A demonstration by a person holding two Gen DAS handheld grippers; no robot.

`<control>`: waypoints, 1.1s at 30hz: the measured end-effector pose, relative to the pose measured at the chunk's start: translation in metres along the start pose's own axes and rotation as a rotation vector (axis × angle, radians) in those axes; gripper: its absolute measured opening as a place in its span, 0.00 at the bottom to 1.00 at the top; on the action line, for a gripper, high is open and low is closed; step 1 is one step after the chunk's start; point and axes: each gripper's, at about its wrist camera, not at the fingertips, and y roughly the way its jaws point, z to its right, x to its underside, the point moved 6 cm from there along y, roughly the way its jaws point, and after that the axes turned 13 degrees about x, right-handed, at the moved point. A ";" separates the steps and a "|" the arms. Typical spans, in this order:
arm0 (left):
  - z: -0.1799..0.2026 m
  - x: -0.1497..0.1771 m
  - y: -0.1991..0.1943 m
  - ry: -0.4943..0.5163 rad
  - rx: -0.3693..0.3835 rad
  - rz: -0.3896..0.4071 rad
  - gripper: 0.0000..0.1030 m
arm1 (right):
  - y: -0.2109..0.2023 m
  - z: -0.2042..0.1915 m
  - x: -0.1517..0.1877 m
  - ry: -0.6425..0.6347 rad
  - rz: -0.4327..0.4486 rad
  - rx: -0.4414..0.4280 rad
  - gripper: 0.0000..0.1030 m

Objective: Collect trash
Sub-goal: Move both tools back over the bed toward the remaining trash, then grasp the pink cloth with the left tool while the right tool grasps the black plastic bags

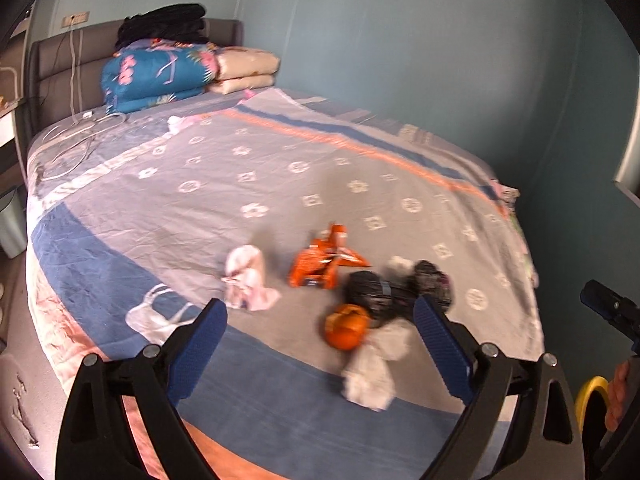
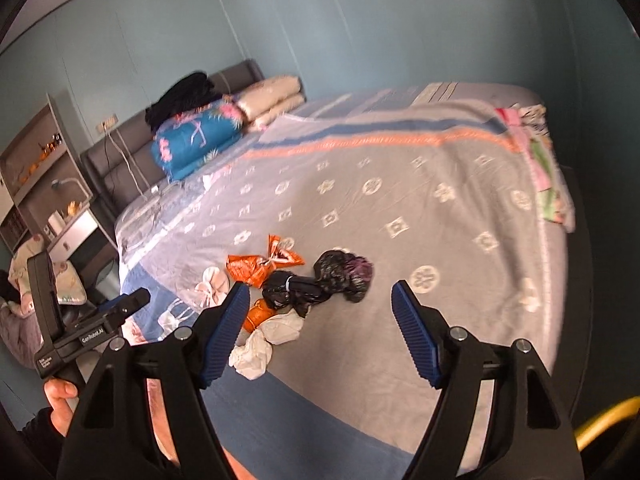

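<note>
A small heap of trash lies on the patterned bedspread (image 1: 280, 184) near the foot of the bed. It holds a torn orange wrapper (image 1: 320, 264) (image 2: 256, 266), a black plastic bag (image 1: 380, 292) (image 2: 300, 286), an orange ball-like scrap (image 1: 346, 326) (image 2: 258, 314), white crumpled tissue (image 1: 372, 372) (image 2: 264, 344) and a pinkish tissue (image 1: 248, 280) (image 2: 212, 286). My left gripper (image 1: 320, 306) hovers open just short of the heap, with nothing between its pads. My right gripper (image 2: 320, 291) is open too and faces the black bag from above the bed's near edge.
Folded quilts (image 1: 160, 72) (image 2: 196, 136) and dark clothes are stacked against the grey headboard, with white cables (image 1: 80, 148) beside them. A yellow rim (image 1: 592, 392) (image 2: 608, 420) shows low on the right. A hand (image 2: 60, 396) holds the other gripper's handle. Shelves (image 2: 36, 152) stand beyond the bed.
</note>
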 end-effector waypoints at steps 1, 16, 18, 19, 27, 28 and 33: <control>-0.007 -0.001 0.004 -0.004 -0.009 -0.004 0.88 | 0.008 -0.004 0.000 -0.004 -0.008 0.000 0.68; -0.118 -0.012 0.086 -0.081 -0.142 -0.086 0.88 | 0.175 -0.030 0.003 -0.041 -0.201 0.101 0.69; -0.127 -0.014 0.096 -0.088 -0.150 -0.097 0.88 | 0.194 -0.030 0.005 -0.045 -0.217 0.120 0.69; -0.132 -0.015 0.101 -0.093 -0.152 -0.101 0.88 | 0.201 -0.030 0.005 -0.042 -0.224 0.127 0.69; -0.144 -0.011 0.143 -0.082 -0.130 -0.165 0.88 | 0.247 -0.030 0.013 -0.036 -0.280 0.162 0.73; -0.145 -0.011 0.149 -0.084 -0.130 -0.173 0.88 | 0.250 -0.031 0.014 -0.038 -0.281 0.162 0.73; -0.143 -0.007 0.168 -0.091 -0.092 -0.198 0.79 | 0.266 -0.042 0.018 -0.087 -0.283 0.188 0.73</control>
